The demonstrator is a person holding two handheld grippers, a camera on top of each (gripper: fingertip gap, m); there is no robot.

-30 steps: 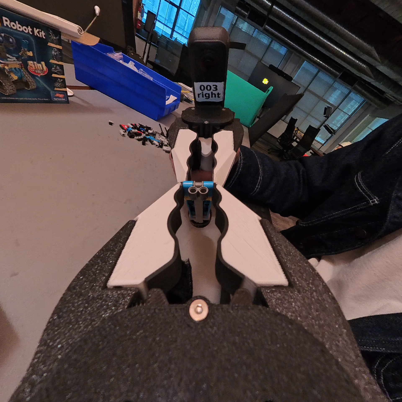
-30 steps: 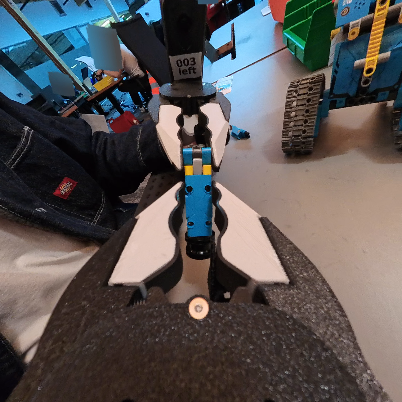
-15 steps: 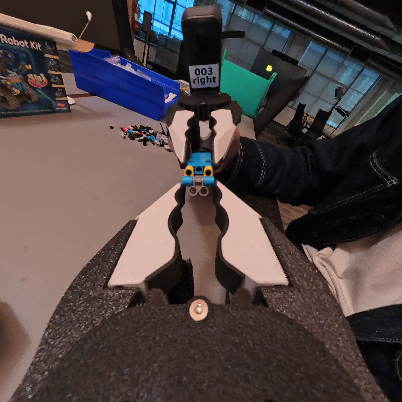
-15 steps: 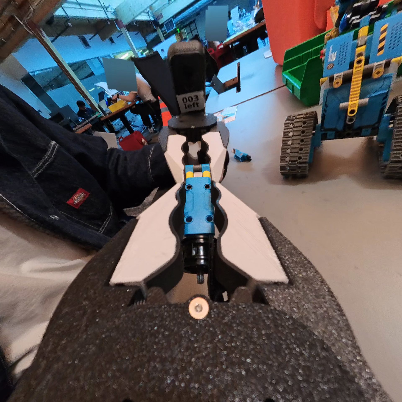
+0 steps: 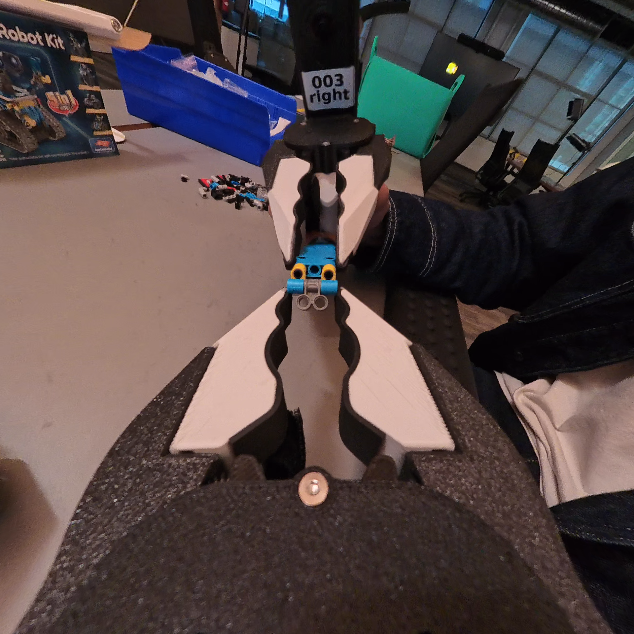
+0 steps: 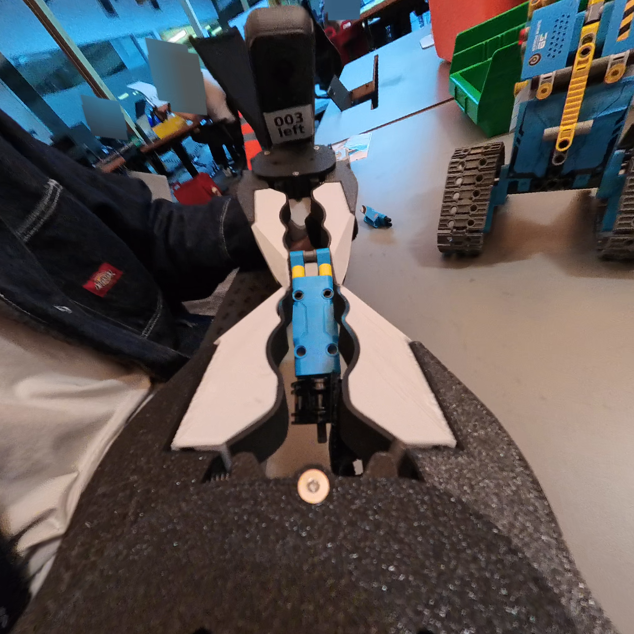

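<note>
My right gripper (image 6: 313, 291) is shut on a long blue block (image 6: 314, 329) with a black stub at its near end and two yellow pins at its far end. A small blue and grey connector (image 5: 312, 291) sits on that far end. My left gripper (image 5: 312, 295) faces the right gripper (image 5: 315, 264) tip to tip above the grey table (image 5: 103, 291). Its fingertips close on the connector's two sides. In the right wrist view the left gripper (image 6: 310, 271) holds the connector (image 6: 310, 257) at the very tips.
A blue tracked robot model (image 6: 566, 154) and a green bin (image 6: 487, 79) stand at the right. A loose blue piece (image 6: 375, 218) lies near them. A blue bin (image 5: 202, 103), several small parts (image 5: 233, 190) and a kit box (image 5: 48, 96) are at the left. A denim sleeve (image 5: 480, 240) is close by. Left and right tips are no more than a few centimetres apart. The blue tracked robot model (image 6: 566, 154) is about equally far from each gripper, around 20 cm.
The block has slid deeper into my right gripper. Its connector end has come out from deep between my left fingers to their tips. Both grippers have tilted slightly.
</note>
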